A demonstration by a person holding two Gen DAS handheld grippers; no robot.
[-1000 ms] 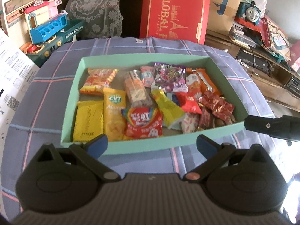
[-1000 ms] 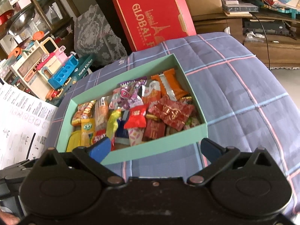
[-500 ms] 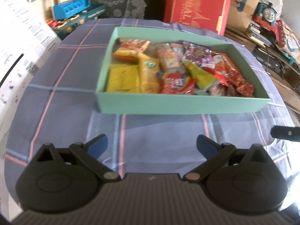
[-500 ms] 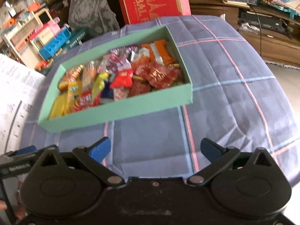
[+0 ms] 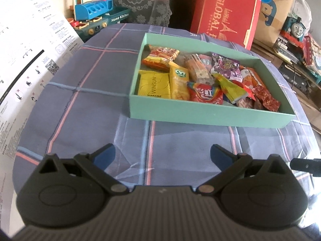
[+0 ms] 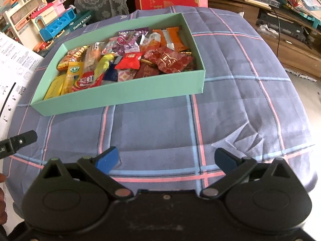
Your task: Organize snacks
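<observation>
Ahead of both finger pairs, one shallow mint-green cardboard box (image 5: 208,114) of wrapped snacks (image 5: 206,95) sits on the blue plaid cloth (image 5: 86,108). Left gripper (image 5: 162,155) and right gripper (image 6: 166,159) both gape, empty. Only the right view shows the two orange sachets (image 6: 170,38) clearly.

Background's pretty cluttered: a big red box (image 5: 224,18) is leaning behind the plaid tablecloth (image 5: 90,92), with a toy kitchen set (image 5: 96,14) sitting off to the side. A blue toy train (image 5: 296,28) is peeking out near a printed sheet (image 5: 22,46)
</observation>
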